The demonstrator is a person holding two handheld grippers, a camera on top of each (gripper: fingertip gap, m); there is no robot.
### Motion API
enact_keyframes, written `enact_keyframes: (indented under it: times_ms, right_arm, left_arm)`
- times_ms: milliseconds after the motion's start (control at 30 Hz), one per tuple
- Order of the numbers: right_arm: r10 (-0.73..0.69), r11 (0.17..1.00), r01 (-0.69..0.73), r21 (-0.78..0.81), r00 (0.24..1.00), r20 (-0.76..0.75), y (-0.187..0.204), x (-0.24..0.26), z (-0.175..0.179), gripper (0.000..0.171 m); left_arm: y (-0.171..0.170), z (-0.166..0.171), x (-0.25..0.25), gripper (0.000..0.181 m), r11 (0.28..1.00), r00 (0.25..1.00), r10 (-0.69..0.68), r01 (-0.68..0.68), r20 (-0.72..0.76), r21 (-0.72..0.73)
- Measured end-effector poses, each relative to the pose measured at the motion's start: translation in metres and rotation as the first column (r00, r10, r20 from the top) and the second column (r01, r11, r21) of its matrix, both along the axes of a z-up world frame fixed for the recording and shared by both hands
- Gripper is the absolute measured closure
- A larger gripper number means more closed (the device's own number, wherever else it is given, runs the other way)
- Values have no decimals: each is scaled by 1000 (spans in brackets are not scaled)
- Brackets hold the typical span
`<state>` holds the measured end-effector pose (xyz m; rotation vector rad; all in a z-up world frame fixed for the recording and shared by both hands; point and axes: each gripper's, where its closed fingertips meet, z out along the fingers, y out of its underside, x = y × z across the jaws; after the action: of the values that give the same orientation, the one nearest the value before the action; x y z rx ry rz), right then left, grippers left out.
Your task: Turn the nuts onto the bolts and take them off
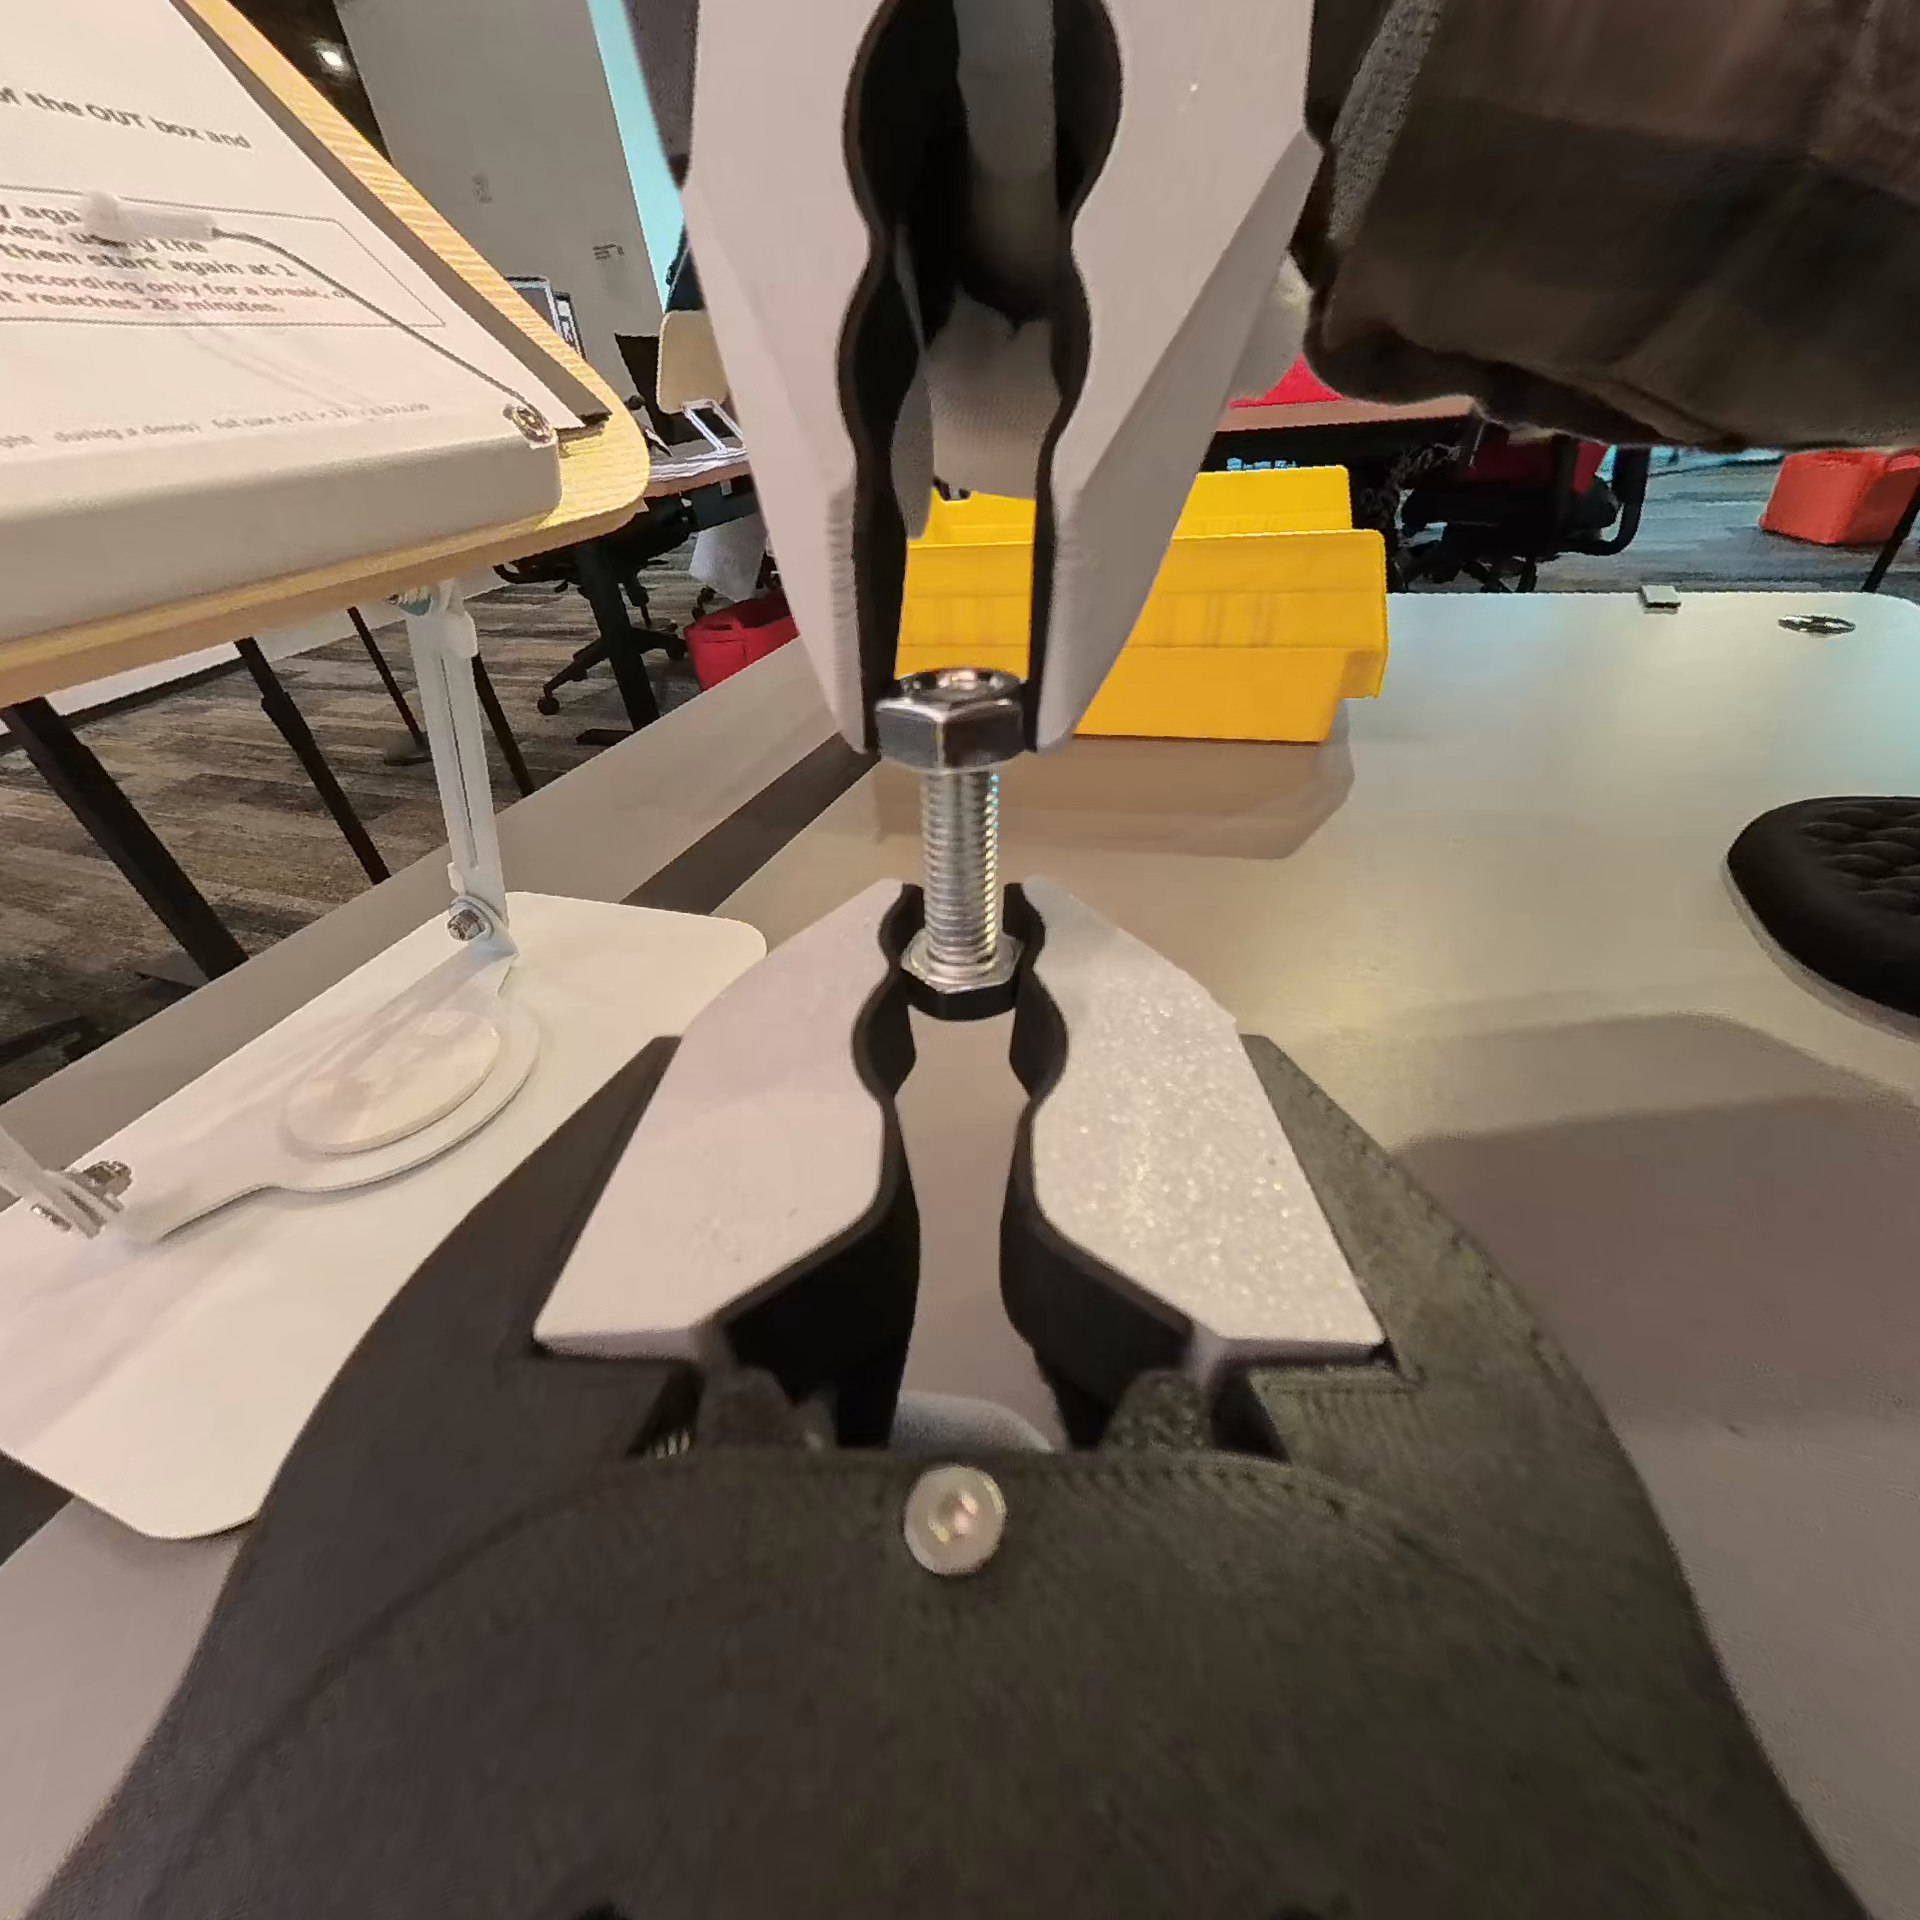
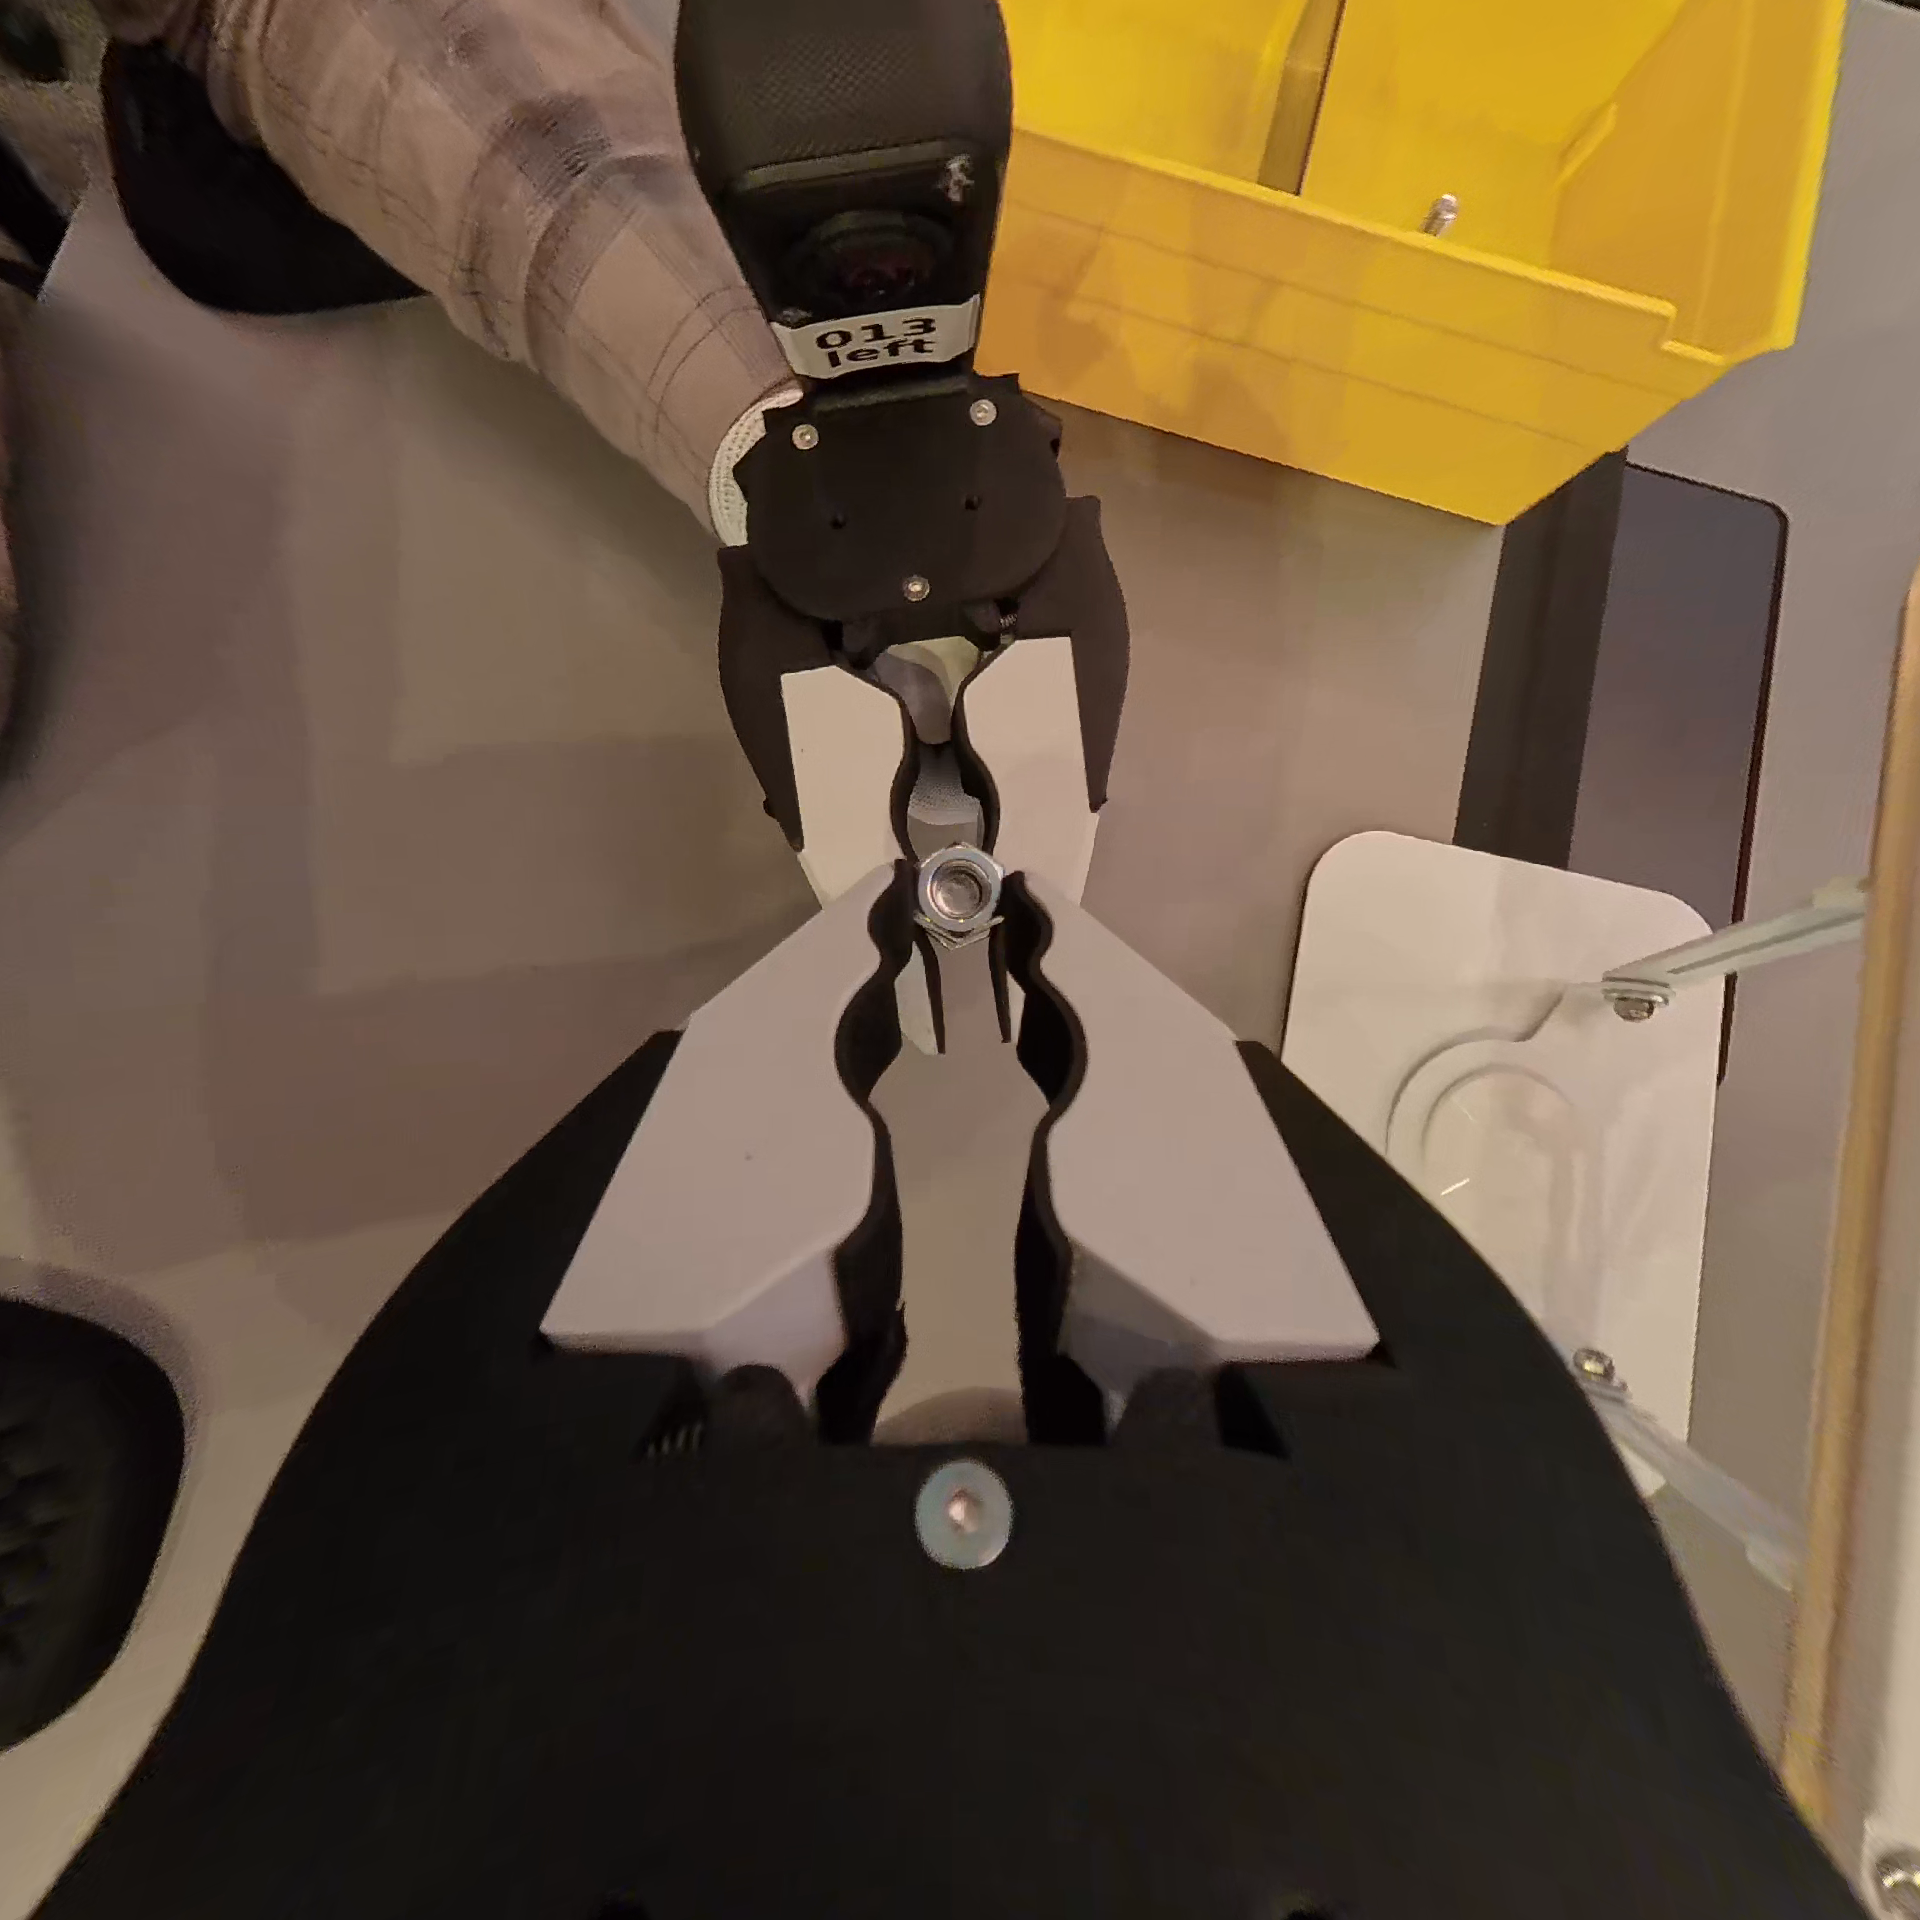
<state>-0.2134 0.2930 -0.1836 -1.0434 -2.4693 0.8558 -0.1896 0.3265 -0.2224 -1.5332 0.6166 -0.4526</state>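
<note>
Left gripper (image 1: 956, 961) fingers clamp bolt (image 1: 962, 873) head; right gripper (image 1: 951, 722) fingers pinch the nut (image 1: 948, 722) above.

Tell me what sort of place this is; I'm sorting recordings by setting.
Probably an office or lab workspace: office chairs on carpet behind the table, more desks farther back, and a yellow bin on the table.

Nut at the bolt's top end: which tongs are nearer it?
Right. The right tongs clamp the nut itself from above; the left tongs grip the lower end of the bolt, beneath it.
</note>
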Motion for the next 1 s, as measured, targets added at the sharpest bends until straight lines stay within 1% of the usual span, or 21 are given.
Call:
enact_keyframes:
  times_ms: [233,400,533,633,700,767,833,900,1000]
  right_arm:
    - [-178,984,177,-15,984,-18,3,-3,0,156]
    - [-363,932,363,-17,932,-13,5,-5,-1,156]
    - [-433,901,433,-8,901,-23,4,-2,-1,156]
    - [-432,902,432,-2,901,-41,3,-1,-2,154]
    - [-430,902,431,4,901,-53,2,-1,-2,127]
    - [-427,903,429,13,902,-69,4,0,-1,126]
    - [-416,909,416,-16,904,-95,2,1,5,120]
    - [-363,932,357,-68,918,-158,-4,3,14,120]
    - [-353,930,317,-184,911,-213,-3,4,18,118]
  left_arm:
    - [2,-1,-2,167,1000,1000,20,-20,4,-9]
    - [3,-1,-3,167,999,1000,29,-29,4,-13]
    - [3,-2,-1,167,1000,1000,24,-24,-15,-8]
    - [2,-2,1,167,1000,1000,16,-16,-20,-4]
    - [1,-2,2,167,1000,1000,10,-10,-28,-3]
    - [1,-3,3,167,1000,999,7,-7,-36,-1]
    - [0,-3,4,167,1000,999,2,-2,-35,1]
    - [-1,-1,3,167,1000,1000,-5,5,-14,-3]
    - [-2,3,4,167,1000,999,-25,25,35,0]
